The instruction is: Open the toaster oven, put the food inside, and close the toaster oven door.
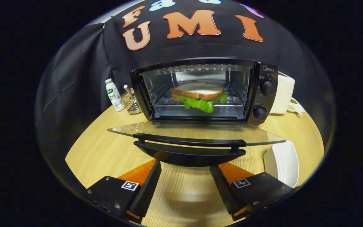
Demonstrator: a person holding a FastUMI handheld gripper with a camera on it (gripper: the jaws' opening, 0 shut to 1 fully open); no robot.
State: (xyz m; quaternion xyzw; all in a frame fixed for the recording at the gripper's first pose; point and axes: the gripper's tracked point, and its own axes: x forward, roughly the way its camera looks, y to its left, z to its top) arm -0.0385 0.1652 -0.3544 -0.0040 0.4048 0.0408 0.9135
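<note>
Now your gripper (pixel 185 175) sits with its two fingers (pixel 148 186) spread wide and nothing between them but bare tabletop; it has hold of nothing. Just ahead of the fingertips hangs the black handle (pixel 189 150) of the toaster oven's glass door (pixel 156 129), which lies folded down flat toward you, fully open. Beyond the door stands the toaster oven (pixel 204 90) itself, its cavity lit and in plain sight. Inside, on the wire rack (pixel 232 100), rests the sandwich (pixel 198 94): a slice of white bread on top with green lettuce spilling from under its front edge.

By the look of it, two of your three steps are done: the door is open and the food is in. What is left is the closing. Your fingers are below and just short of the handle, apart from it, so you would judge the lift of the door as not yet begun.

Around the oven, a small white bottle (pixel 113 94) and a metal rack (pixel 131 103) stand beside its left wall, a white appliance (pixel 283 94) against its right side, and a white dish (pixel 281 164) lies on the wooden table (pixel 99 151) near your right finger.
</note>
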